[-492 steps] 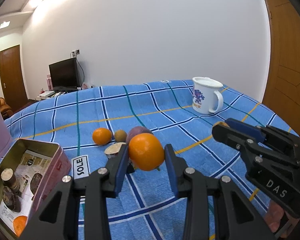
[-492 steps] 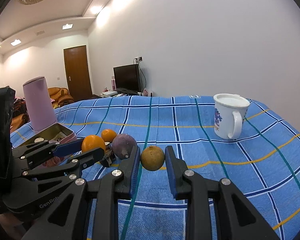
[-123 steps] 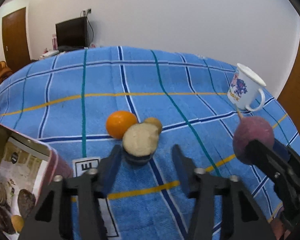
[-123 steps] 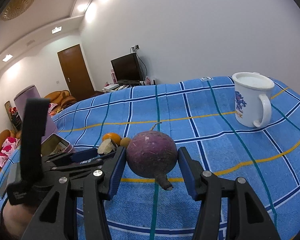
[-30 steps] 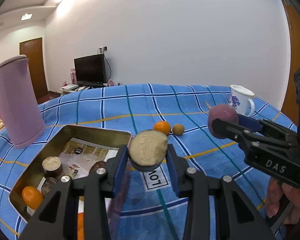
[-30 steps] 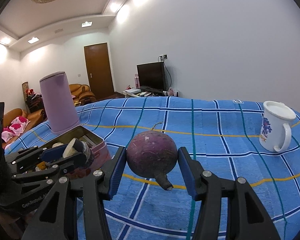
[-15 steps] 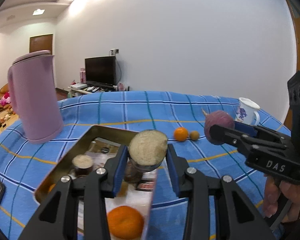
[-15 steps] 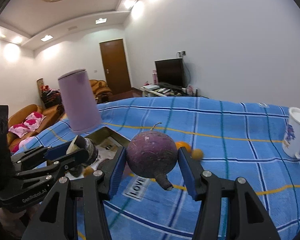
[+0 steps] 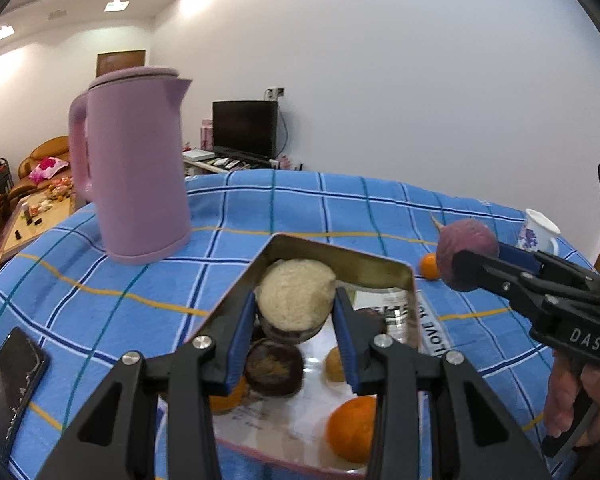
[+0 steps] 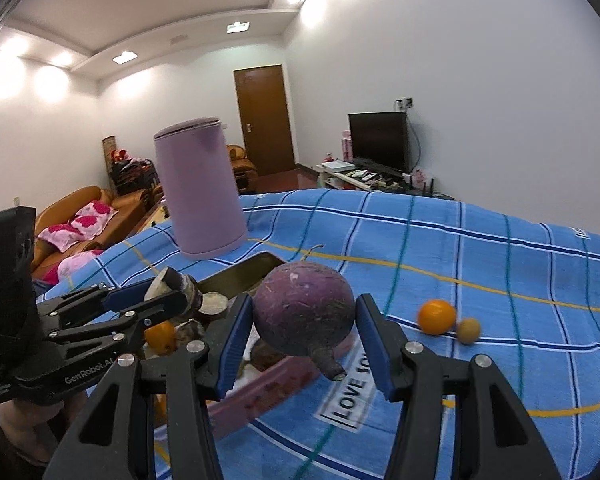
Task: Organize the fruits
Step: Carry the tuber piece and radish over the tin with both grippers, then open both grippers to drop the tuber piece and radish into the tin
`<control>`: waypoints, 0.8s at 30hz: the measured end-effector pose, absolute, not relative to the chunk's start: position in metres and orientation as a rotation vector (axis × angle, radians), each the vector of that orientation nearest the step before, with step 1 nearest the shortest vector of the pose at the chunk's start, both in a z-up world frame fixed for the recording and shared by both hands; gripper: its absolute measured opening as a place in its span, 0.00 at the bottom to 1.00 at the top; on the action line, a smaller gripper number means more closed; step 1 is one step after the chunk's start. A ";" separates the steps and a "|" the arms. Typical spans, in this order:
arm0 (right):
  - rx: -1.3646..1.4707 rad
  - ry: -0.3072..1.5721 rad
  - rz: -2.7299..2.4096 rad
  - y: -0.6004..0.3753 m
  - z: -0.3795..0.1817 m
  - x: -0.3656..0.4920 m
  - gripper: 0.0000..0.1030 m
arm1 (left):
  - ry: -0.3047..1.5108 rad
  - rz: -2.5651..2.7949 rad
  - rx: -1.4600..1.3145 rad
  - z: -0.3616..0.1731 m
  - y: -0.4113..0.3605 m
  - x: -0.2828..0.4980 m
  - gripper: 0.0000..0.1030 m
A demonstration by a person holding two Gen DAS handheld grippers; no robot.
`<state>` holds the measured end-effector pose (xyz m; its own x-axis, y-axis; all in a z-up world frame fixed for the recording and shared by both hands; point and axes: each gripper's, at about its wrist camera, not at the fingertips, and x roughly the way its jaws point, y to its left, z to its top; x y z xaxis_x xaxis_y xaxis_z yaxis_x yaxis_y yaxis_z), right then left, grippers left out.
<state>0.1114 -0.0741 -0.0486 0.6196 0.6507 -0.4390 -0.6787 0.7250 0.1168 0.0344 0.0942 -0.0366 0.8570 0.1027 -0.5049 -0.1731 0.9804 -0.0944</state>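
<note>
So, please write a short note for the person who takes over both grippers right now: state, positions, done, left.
Left gripper: shut on the cut piece, held above the metal tin.
Right gripper: shut on the purple root, held in the air beside the tin, above the blue cloth.
Done: the tin already holds an orange, a dark round piece and several more pieces.
Left: release the cut piece into the tin, then the purple root. A small orange and a brown fruit lie on the cloth.
Nearby: pink kettle, phone.
</note>
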 end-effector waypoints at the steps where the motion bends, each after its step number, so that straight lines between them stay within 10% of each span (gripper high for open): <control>1: -0.067 0.481 0.771 -0.070 -0.049 0.111 0.53 | 0.527 0.150 -0.143 -0.038 0.097 0.034 0.39; 24: -0.184 0.539 0.862 -0.014 -0.072 0.104 0.53 | 0.598 0.184 -0.167 -0.054 0.119 0.040 0.39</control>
<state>0.1038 -0.0142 -0.0716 0.5278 0.6713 -0.5204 -0.7621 0.6448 0.0589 0.0398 0.1193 -0.0544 0.8110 0.1230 -0.5719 -0.2196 0.9702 -0.1028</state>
